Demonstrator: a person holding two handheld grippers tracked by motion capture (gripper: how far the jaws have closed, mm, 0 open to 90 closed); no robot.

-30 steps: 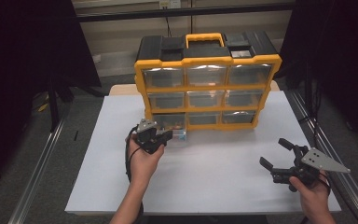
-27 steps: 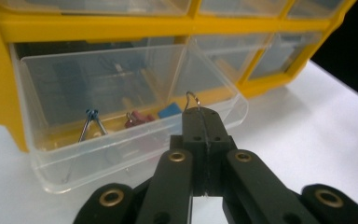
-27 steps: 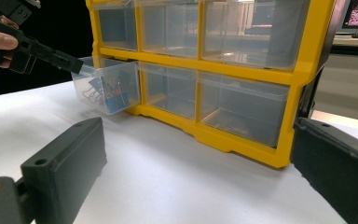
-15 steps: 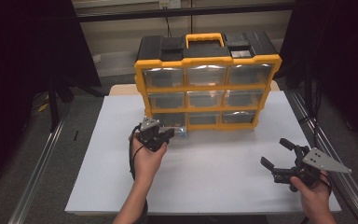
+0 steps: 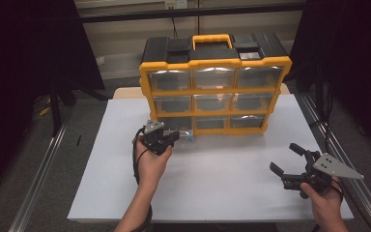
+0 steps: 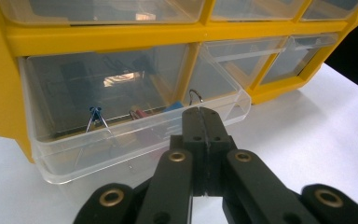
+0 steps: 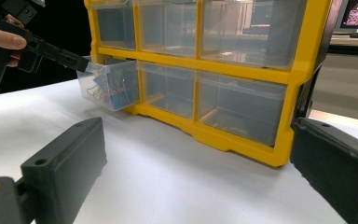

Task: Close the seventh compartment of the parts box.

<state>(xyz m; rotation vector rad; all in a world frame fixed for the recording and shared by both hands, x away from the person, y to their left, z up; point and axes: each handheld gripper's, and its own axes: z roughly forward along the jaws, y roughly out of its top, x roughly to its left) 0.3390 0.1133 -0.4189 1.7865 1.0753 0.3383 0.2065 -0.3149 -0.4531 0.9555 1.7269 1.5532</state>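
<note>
Yellow and black drawer cabinet stands upright toward the far edge of the white table, roughly centred, three rows of three clear drawers facing the person; bottom-left drawer is pulled partway out of its slot, the other drawers sit flush; inside the open drawer lie binder clips, a blue one near the left end, a pinkish one toward the middle, more against the right end, exact count unclear through the plastic; left gripper sits at the front rim of that drawer, held in the person's left hand; its jaws are pressed together with the tips at the drawer's front lip, and in the left gripper view a thin edge of the lip appears pinched between them, though the contact is too tight to be sure; in the right gripper view the same black jaws meet the drawer's upper front corner; right gripper is low over the table near the near right corner, well apart from the cabinet, held in the right hand; its jaws are spread wide with nothing between them, pointing across the table toward the cabinet's front; cable loops from the left gripper down beside the forearm.
</note>
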